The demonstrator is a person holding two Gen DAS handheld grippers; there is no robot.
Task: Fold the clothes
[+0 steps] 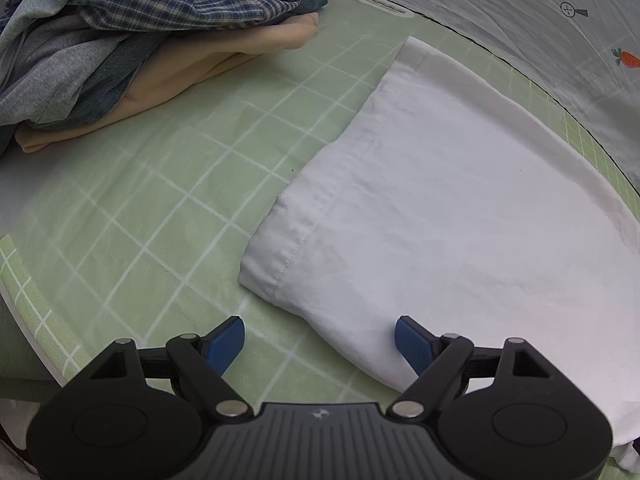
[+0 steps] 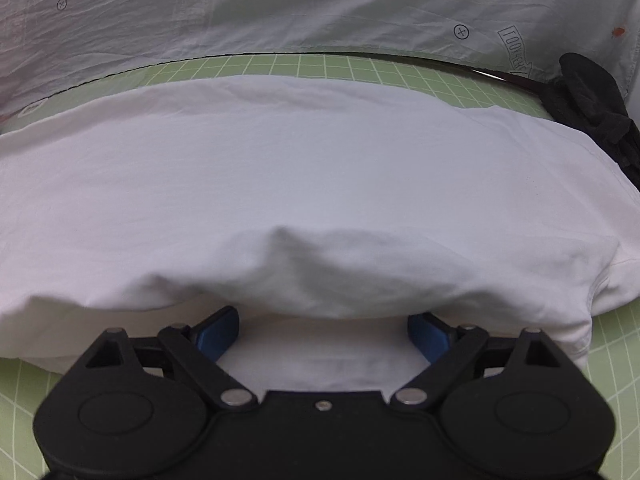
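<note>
White cotton garment (image 1: 460, 220) folded smooth | green grid mat (image 1: 160, 208) | both grippers' jaws apart

A pale printed sheet (image 2: 320, 8) behind the green grid mat carries small circled plus signs (image 2: 461, 32) and orange carrot motifs (image 1: 627, 58). At its right side, an outlined banner (image 2: 514, 54) of block letters runs sideways, too warped and small to read. A small emblem (image 1: 320, 414) marks the left gripper's body, illegible.
</note>
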